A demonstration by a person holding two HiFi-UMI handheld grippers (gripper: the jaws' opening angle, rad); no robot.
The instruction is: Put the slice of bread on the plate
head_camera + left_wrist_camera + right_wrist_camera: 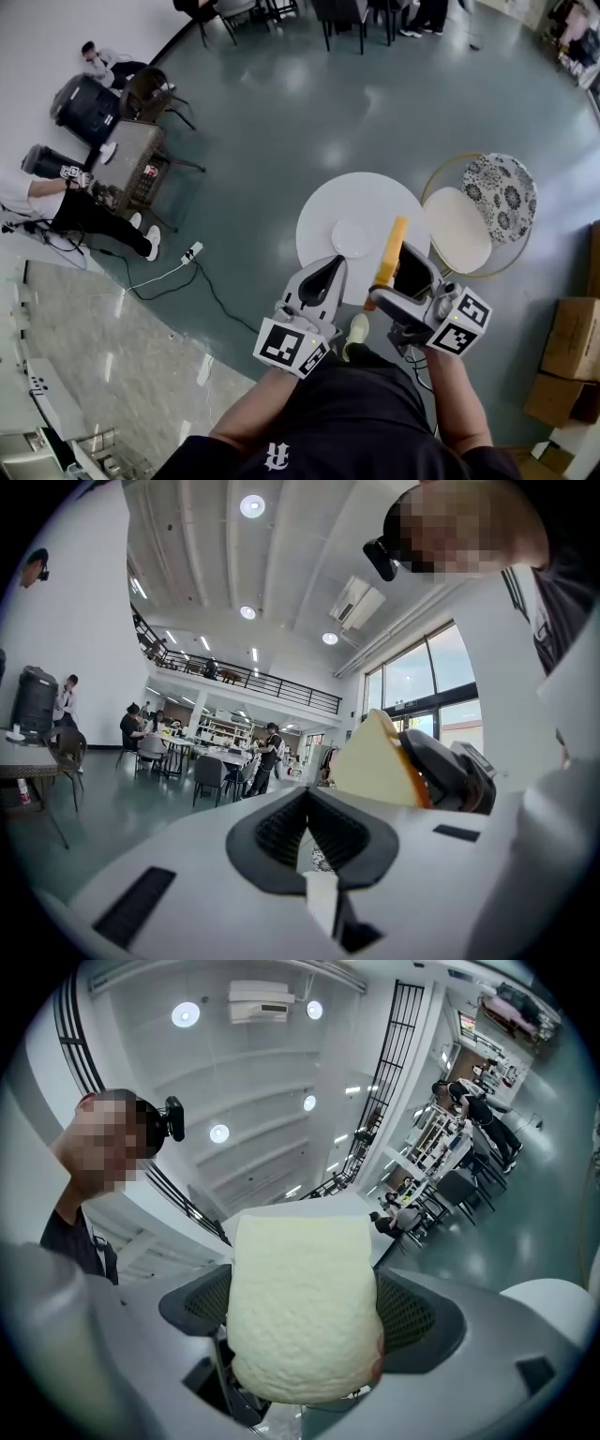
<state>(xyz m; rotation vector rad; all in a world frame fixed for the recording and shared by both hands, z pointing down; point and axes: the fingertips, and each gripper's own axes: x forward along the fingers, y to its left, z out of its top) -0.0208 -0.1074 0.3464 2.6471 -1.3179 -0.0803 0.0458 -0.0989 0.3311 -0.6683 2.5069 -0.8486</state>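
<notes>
Right now the bread slice sits clamped in the right claw.

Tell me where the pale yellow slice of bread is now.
In the head view, the right gripper holds the bread slice over the right side of the round white table, just right of the small white plate.

The left forearm and right forearm reach forward side by side. The left gripper points ahead, its jaws brought together on nothing. Just beside it, the right gripper has its jaws clamped on the slice of bread, which stands on edge.
</notes>
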